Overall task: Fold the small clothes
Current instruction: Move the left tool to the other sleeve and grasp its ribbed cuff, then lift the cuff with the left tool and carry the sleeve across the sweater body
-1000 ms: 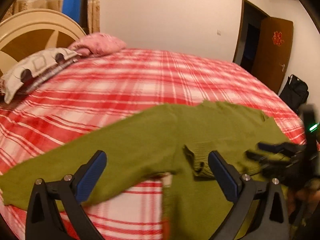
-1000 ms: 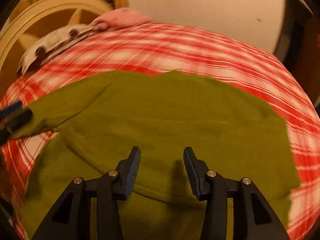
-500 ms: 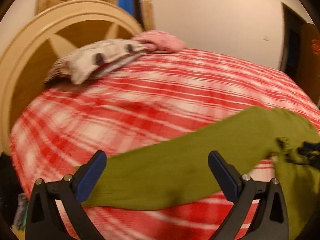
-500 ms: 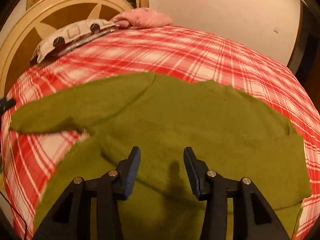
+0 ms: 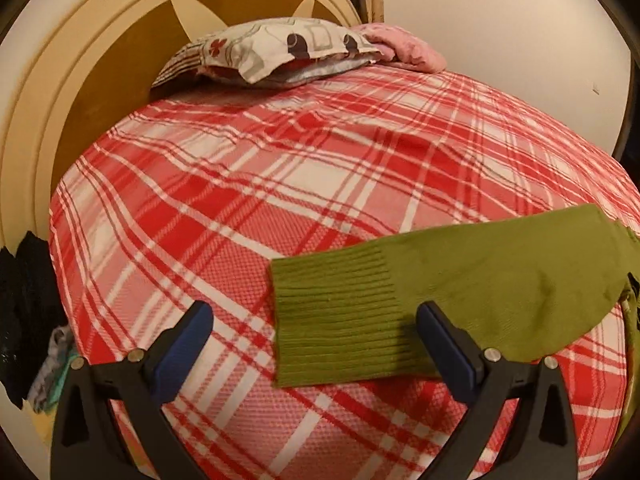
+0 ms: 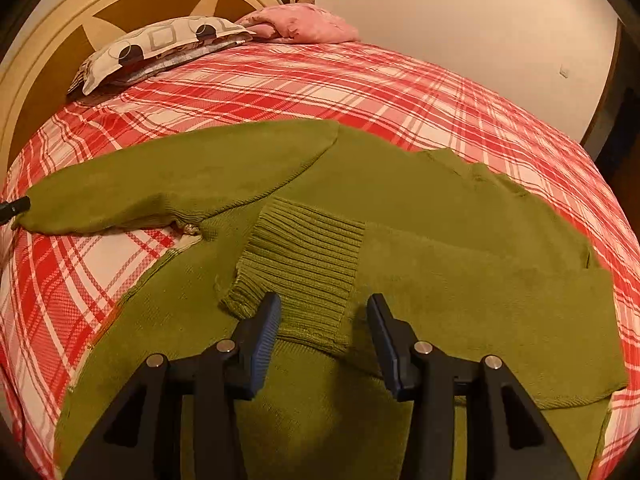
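An olive-green knit sweater (image 6: 420, 216) lies flat on the red plaid bed (image 6: 360, 80). One sleeve is folded across the body, its ribbed cuff (image 6: 304, 256) just ahead of my right gripper (image 6: 323, 320), which is open and empty above it. The other sleeve (image 6: 160, 180) stretches out to the left. In the left wrist view that sleeve's ribbed cuff (image 5: 336, 320) lies on the bed between the fingers of my left gripper (image 5: 312, 328), which is wide open and empty.
A patterned pillow (image 5: 276, 52) and a pink cloth (image 5: 404, 48) lie at the round cream headboard (image 5: 80, 60). Dark clothes (image 5: 24, 300) hang off the bed's left edge. A white wall (image 6: 460, 12) and a dark doorway (image 6: 616, 120) stand beyond.
My left gripper has swung left along the outstretched sleeve to its cuff. My right gripper has pulled back a little, and the folded sleeve's cuff now shows in front of it.
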Demonstrator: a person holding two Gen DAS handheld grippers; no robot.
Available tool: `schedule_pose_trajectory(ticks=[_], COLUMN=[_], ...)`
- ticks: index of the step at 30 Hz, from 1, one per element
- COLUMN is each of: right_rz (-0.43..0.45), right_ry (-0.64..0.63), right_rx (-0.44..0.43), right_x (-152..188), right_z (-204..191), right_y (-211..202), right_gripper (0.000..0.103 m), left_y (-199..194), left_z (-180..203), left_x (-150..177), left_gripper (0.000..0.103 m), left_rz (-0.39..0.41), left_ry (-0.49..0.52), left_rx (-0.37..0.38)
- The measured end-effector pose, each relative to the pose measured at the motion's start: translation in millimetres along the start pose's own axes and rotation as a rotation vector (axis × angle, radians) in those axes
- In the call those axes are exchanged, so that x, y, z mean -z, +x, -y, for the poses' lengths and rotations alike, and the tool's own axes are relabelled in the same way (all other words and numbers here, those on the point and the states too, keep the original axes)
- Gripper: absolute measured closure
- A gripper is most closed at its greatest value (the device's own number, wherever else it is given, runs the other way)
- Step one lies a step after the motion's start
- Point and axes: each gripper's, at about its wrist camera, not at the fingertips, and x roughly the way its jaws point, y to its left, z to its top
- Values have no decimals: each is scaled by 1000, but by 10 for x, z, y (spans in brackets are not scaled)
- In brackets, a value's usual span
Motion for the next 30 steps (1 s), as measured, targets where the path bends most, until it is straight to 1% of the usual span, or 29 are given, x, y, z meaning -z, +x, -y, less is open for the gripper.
schedule_pose_trajectory(ticks=[3, 6, 9, 13, 16, 18, 20, 24, 25, 26, 27, 29, 30], right_rz=[-1, 8, 22, 27, 34, 34, 32, 23, 23, 25, 27, 30, 31], right_ry=[-23, -11, -39, -41, -36, -34, -30, -21, -17, -13, -11, -8, -9], right_rx=[27, -29, -47, -66, -74, -80, -80, -81, -78, -78, -79, -80, -80], right_x=[50, 158, 238, 289, 326, 351, 380, 439, 456, 470, 481, 493, 500], right_z=[-87, -155, -266, -354, -400, -422, -438, -467, -473, -471, -472, -471, -472], right_y=[-107, -297, -424, -485, -533, -551, -562, -552, -553, -560, -568, -579, -581], right_gripper=[57, 57, 57, 57, 57, 57, 57, 57, 57, 57, 57, 57, 57], left_y=[65, 93, 111, 118, 112, 104, 88, 70, 67, 60, 51, 37, 34], left_z=[21, 25, 43, 68, 82, 98, 125, 167, 158, 152, 150, 147, 131], left_x=[13, 7, 7, -11, -13, -14, -15, -12, -14, -14, -14, -20, -29], left_gripper=[0, 0, 0, 0, 1, 4, 10, 17, 21, 29, 33, 45, 48], left_rz=[-11, -10, -7, -12, -13, -10, -8, -1, 1, 5, 8, 9, 5], left_ry=[-8, -29, -38, -39, -34, -29, -21, -11, -16, -22, -24, -32, -47], left_rx=[13, 27, 38, 44, 52, 58, 66, 73, 82, 90, 104, 121, 137])
